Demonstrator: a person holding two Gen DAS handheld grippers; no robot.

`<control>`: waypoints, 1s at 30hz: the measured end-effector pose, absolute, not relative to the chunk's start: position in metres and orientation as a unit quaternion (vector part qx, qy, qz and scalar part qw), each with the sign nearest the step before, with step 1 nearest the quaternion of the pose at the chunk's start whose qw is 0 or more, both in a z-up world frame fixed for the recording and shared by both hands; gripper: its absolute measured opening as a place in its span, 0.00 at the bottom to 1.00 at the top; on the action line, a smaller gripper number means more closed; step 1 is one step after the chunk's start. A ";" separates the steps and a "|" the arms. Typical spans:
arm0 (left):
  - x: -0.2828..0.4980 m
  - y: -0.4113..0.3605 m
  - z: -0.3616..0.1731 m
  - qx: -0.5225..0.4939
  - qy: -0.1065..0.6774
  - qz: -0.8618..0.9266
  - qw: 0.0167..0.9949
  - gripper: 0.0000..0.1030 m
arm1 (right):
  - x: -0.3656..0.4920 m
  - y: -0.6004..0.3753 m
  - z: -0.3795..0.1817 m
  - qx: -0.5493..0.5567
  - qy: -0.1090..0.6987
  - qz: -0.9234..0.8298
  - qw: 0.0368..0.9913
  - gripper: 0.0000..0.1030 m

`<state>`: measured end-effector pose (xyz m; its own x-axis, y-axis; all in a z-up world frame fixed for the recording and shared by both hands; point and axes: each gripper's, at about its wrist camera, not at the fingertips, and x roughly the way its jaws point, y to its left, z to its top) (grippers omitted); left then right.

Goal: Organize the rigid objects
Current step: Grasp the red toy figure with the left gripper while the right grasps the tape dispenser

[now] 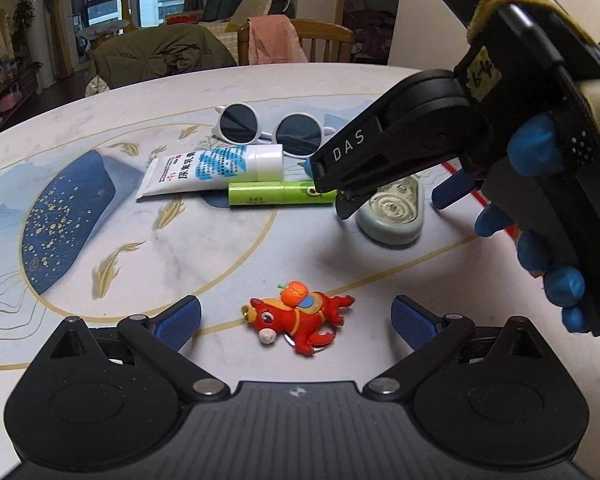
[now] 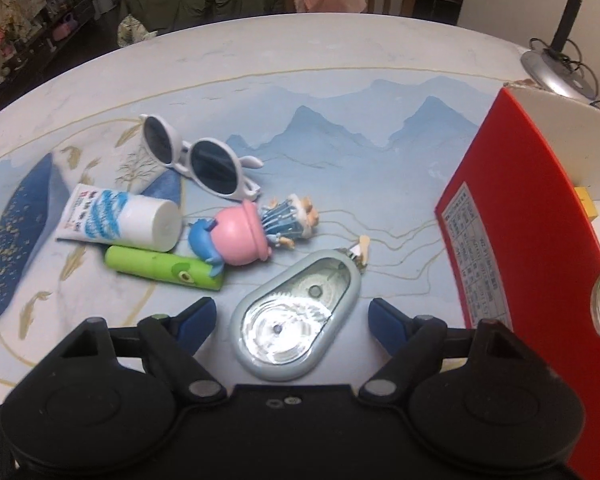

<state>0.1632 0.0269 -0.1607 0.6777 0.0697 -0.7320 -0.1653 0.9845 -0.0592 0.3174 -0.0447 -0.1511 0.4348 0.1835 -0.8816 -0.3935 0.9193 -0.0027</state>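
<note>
My left gripper (image 1: 296, 320) is open, its blue pads either side of a red horse keychain (image 1: 300, 320) lying on the table. My right gripper (image 2: 292, 320) is open around a pale blue-grey correction tape dispenser (image 2: 296, 316); the dispenser also shows in the left wrist view (image 1: 392, 212), with the right gripper (image 1: 396, 200) over it. Beyond lie a green tube (image 2: 164, 268), a white cream tube (image 2: 120, 220), white round sunglasses (image 2: 196, 160) and a pink-hatted figurine (image 2: 256, 228).
A red box (image 2: 520, 240) with a white inside stands open at the right in the right wrist view, holding small items. A lamp base (image 2: 556, 72) sits at the table's far right. A wooden chair (image 1: 300, 40) stands behind the round table (image 1: 100, 128).
</note>
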 end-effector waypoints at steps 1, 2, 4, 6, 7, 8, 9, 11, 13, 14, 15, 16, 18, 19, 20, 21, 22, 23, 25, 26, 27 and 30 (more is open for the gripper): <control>0.163 0.027 -0.162 -0.060 0.398 0.063 0.913 0.94 | 0.318 -0.044 -0.152 -0.105 0.505 0.173 0.839 0.80; 0.164 0.026 -0.162 -0.061 0.401 0.064 0.912 0.90 | 0.317 -0.043 -0.153 -0.107 0.505 0.172 0.839 0.80; 0.163 0.024 -0.162 -0.056 0.400 0.066 0.912 0.88 | 0.316 -0.041 -0.154 -0.116 0.502 0.168 0.840 0.80; 0.162 0.025 -0.161 -0.058 0.398 0.067 0.913 0.82 | 0.316 -0.039 -0.154 -0.119 0.501 0.166 0.841 0.79; 0.162 0.025 -0.161 -0.056 0.397 0.070 0.913 0.80 | 0.315 -0.039 -0.154 -0.119 0.501 0.166 0.841 0.77; 0.162 0.024 -0.160 -0.052 0.397 0.072 0.913 0.76 | 0.315 -0.039 -0.154 -0.120 0.499 0.166 0.842 0.75; 0.162 0.024 -0.160 -0.049 0.398 0.075 0.913 0.72 | 0.314 -0.039 -0.153 -0.121 0.498 0.166 0.842 0.74; 0.162 0.024 -0.159 -0.047 0.399 0.078 0.913 0.67 | 0.312 -0.039 -0.152 -0.119 0.497 0.166 0.844 0.67; 0.161 0.024 -0.158 -0.043 0.399 0.078 0.912 0.63 | 0.312 -0.040 -0.151 -0.118 0.496 0.167 0.844 0.64; 0.162 0.023 -0.157 -0.040 0.400 0.079 0.912 0.57 | 0.312 -0.040 -0.151 -0.118 0.497 0.168 0.843 0.64; 0.162 0.023 -0.157 -0.038 0.400 0.077 0.912 0.54 | 0.311 -0.041 -0.150 -0.118 0.497 0.168 0.843 0.64; 0.162 0.023 -0.156 -0.039 0.401 0.076 0.912 0.54 | 0.311 -0.043 -0.150 -0.117 0.497 0.169 0.843 0.64; 0.162 0.024 -0.156 -0.039 0.403 0.074 0.911 0.54 | 0.310 -0.047 -0.149 -0.113 0.499 0.171 0.842 0.64; 0.162 0.024 -0.156 -0.040 0.404 0.074 0.911 0.54 | 0.309 -0.049 -0.148 -0.109 0.500 0.173 0.842 0.64; 0.161 0.025 -0.155 -0.043 0.405 0.074 0.910 0.53 | 0.308 -0.051 -0.147 -0.107 0.499 0.175 0.842 0.64; 0.161 0.026 -0.155 -0.046 0.406 0.074 0.910 0.53 | 0.306 -0.053 -0.145 -0.106 0.498 0.177 0.842 0.64; 0.160 0.027 -0.154 -0.049 0.406 0.073 0.910 0.53 | 0.303 -0.055 -0.143 -0.104 0.497 0.182 0.842 0.64; 0.159 0.027 -0.153 -0.052 0.406 0.073 0.909 0.53 | 0.301 -0.057 -0.140 -0.101 0.497 0.187 0.841 0.63; 0.157 0.029 -0.151 -0.055 0.406 0.072 0.909 0.53 | 0.296 -0.062 -0.134 -0.094 0.496 0.198 0.840 0.63; 0.156 0.029 -0.150 -0.056 0.406 0.072 0.909 0.53 | 0.292 -0.064 -0.129 -0.091 0.494 0.206 0.840 0.63; 0.156 0.030 -0.150 -0.055 0.407 0.073 0.909 0.51 | 0.288 -0.066 -0.124 -0.089 0.491 0.214 0.840 0.63; 0.153 0.032 -0.145 -0.060 0.408 0.071 0.908 0.51 | 0.277 -0.071 -0.109 -0.085 0.484 0.238 0.837 0.63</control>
